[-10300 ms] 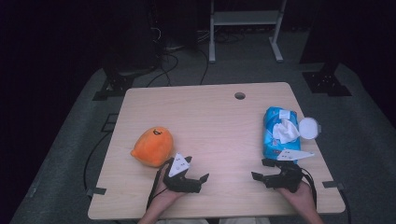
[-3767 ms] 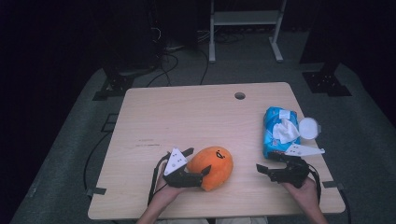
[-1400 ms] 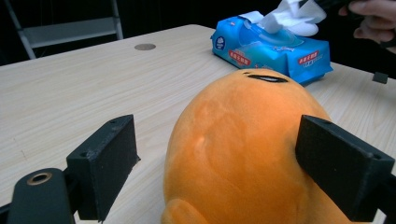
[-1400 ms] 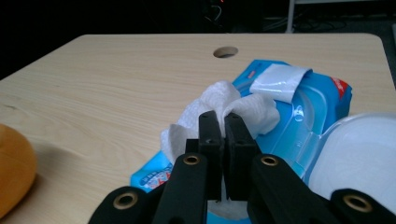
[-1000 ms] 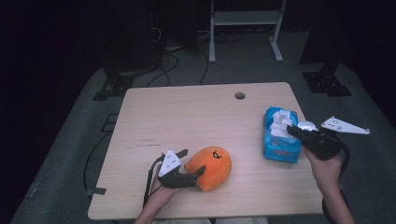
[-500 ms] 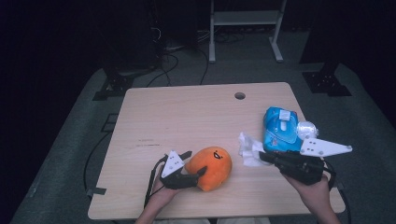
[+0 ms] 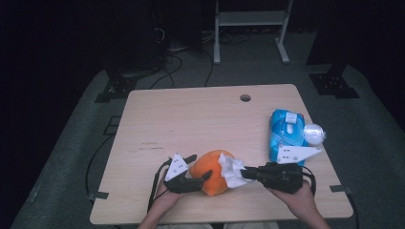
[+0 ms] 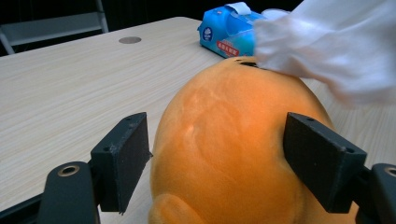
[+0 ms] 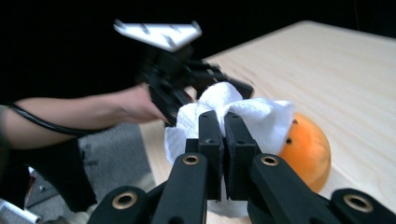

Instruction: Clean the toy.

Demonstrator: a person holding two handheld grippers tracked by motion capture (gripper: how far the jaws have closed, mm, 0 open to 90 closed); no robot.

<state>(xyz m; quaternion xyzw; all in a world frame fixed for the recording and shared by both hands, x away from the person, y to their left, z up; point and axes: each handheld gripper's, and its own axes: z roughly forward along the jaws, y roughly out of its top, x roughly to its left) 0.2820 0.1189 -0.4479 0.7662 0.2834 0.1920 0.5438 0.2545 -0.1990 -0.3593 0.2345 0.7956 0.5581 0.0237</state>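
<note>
Left gripper (image 7: 200, 168): at about 7 o'clock on the table (image 7: 191, 119), near its front edge. Its two black fingers (image 8: 122, 158) stand apart with the orange plush toy (image 7: 212, 172) between them, one finger on each flank. In the left gripper view both pads lie right against the plush; whether they actually press it I cannot tell.

Orange plush toy: rests on the table at about 6 o'clock, just ahead of the person's left hand (image 7: 165, 200). It is round and smooth, with small dark marks on the side seen in the right gripper view (image 9: 306, 149).

Right gripper (image 7: 244, 173): at about 5 o'clock, pointing toward 9 o'clock at the toy. Its fingers (image 9: 210, 140) are pressed together on a white wipe (image 7: 231, 171), with the sheet bunched up around the tips.

White wipe: crumpled, held at the toy's right side and touching its top surface. In the left gripper view it drapes over the far upper part of the plush (image 8: 327, 51).

Blue wipe pack (image 7: 286, 133): lies flat at about 3 o'clock near the table's right edge, well apart from the toy, its flap lid open. A small white round object (image 7: 314, 134) sits just beside it at the edge.

Table hole (image 7: 245, 98): a round cable hole at about 1 o'clock near the far edge.
</note>
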